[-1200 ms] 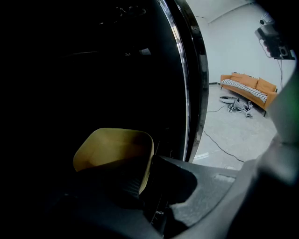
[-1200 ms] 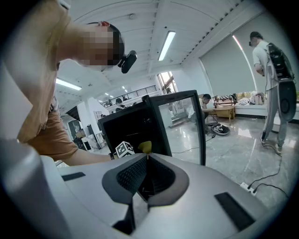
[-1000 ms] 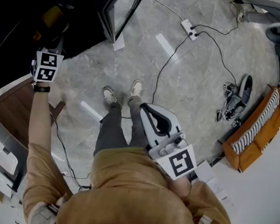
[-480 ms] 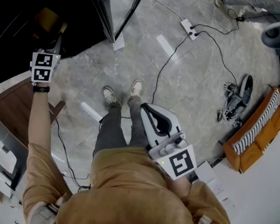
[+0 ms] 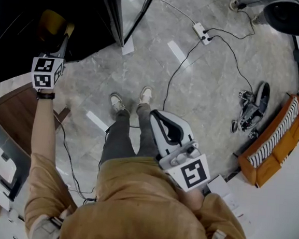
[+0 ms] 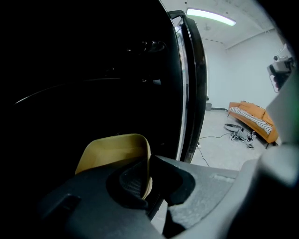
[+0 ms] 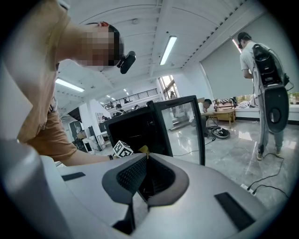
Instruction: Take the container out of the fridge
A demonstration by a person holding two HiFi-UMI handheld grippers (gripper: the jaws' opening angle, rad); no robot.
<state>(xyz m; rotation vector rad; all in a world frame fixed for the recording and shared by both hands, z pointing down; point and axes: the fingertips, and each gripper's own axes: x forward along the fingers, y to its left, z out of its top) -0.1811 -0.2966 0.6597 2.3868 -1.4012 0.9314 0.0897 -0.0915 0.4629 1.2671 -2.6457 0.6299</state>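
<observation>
The fridge point(image 5: 24, 1) is a dark cabinet at the upper left of the head view, with its glass door point(image 5: 125, 10) swung open. My left gripper point(image 5: 60, 37) reaches to its opening, shut on the rim of a yellow container point(image 5: 51, 22). In the left gripper view the container point(image 6: 114, 151) sits in front of the black interior, its edge pinched where the left gripper point(image 6: 148, 179) closes. My right gripper point(image 5: 164, 127) hangs close to my body, shut, nothing in it. The right gripper view shows the right gripper point(image 7: 145, 175) closed, with the fridge point(image 7: 135, 130) beyond it.
A power strip point(image 5: 201, 31) and cables cross the marble floor. An orange striped sofa point(image 5: 272, 148) and a small device point(image 5: 252, 107) lie at the right. A wooden cabinet point(image 5: 12, 115) stands at my left. Another person point(image 7: 261, 70) stands far right.
The yellow container shows more fully and brighter at the fridge opening, still held by the left gripper, which shifted only slightly. The right gripper has not moved.
</observation>
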